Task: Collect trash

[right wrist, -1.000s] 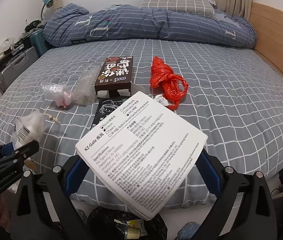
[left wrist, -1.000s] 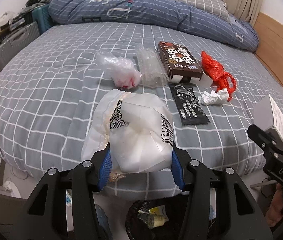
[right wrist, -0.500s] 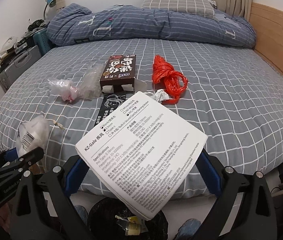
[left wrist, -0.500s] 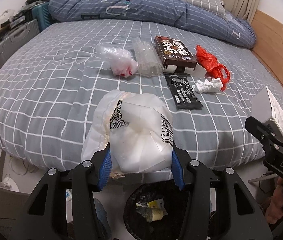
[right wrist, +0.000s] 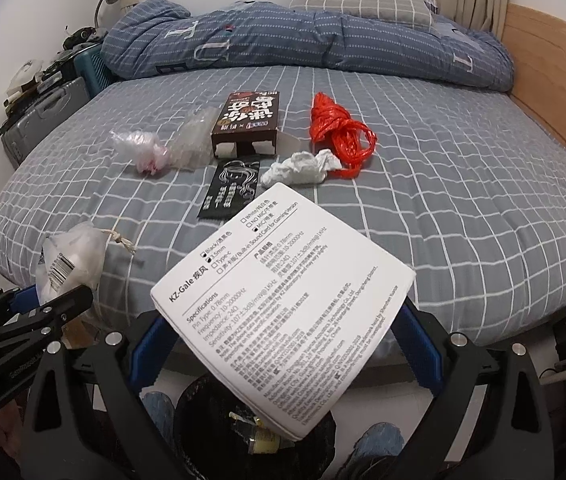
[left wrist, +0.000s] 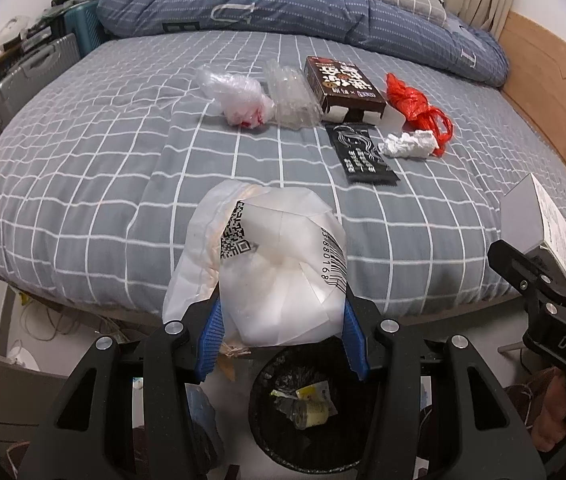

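My left gripper (left wrist: 283,332) is shut on a crumpled white plastic bag (left wrist: 271,264) with barcodes, held off the bed's near edge above a black-lined trash bin (left wrist: 303,404). My right gripper (right wrist: 283,344) is shut on a flat white box (right wrist: 283,312) printed with specifications, also over the bin (right wrist: 255,432). On the bed lie a clear bag with red (left wrist: 239,100), clear blister packaging (left wrist: 293,98), a brown carton (left wrist: 343,86), a black sachet (left wrist: 363,156), a white tissue wad (left wrist: 407,144) and a red plastic bag (left wrist: 419,108).
The grey checked bed (left wrist: 83,168) fills the middle, with a blue duvet (left wrist: 283,8) and pillow at the back. Suitcases (left wrist: 23,80) stand at the left, a wooden headboard (left wrist: 555,80) at the right. Cables lie on the floor under the bed edge.
Both grippers have drawn back from the bed with their loads, so the bed looks farther and the trash bin shows more fully below them.
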Demonstrator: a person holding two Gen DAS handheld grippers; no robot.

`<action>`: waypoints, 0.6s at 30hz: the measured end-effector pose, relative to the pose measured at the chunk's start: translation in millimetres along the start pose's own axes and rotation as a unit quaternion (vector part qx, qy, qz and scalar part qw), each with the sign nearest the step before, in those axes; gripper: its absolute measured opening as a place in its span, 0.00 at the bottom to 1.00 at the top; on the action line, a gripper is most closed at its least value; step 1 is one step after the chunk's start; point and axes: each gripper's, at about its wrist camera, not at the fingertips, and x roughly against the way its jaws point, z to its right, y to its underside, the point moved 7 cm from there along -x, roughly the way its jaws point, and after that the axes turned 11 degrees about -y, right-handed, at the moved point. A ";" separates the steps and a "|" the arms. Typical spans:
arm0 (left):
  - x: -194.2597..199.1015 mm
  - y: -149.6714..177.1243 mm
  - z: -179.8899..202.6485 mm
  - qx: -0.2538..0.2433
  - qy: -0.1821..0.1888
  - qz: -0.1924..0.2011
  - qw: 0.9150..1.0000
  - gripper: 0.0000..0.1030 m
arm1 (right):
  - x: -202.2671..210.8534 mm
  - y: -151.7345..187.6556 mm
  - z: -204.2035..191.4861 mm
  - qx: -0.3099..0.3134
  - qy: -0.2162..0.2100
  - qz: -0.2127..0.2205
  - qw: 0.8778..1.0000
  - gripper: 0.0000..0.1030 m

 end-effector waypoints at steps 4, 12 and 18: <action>3.2 7.8 -2.2 0.000 -0.002 -0.002 1.000 0.48 | 4.5 8.2 -3.7 0.002 -0.001 -0.003 1.000 0.90; 6.6 27.6 -3.6 -0.005 -0.003 -0.013 1.000 0.48 | 8.9 25.4 -12.0 0.010 -0.003 -0.017 1.000 0.90; 9.4 39.2 -5.3 -0.008 -0.007 -0.018 1.000 0.48 | 12.8 39.2 -15.5 0.012 0.000 -0.024 1.000 0.90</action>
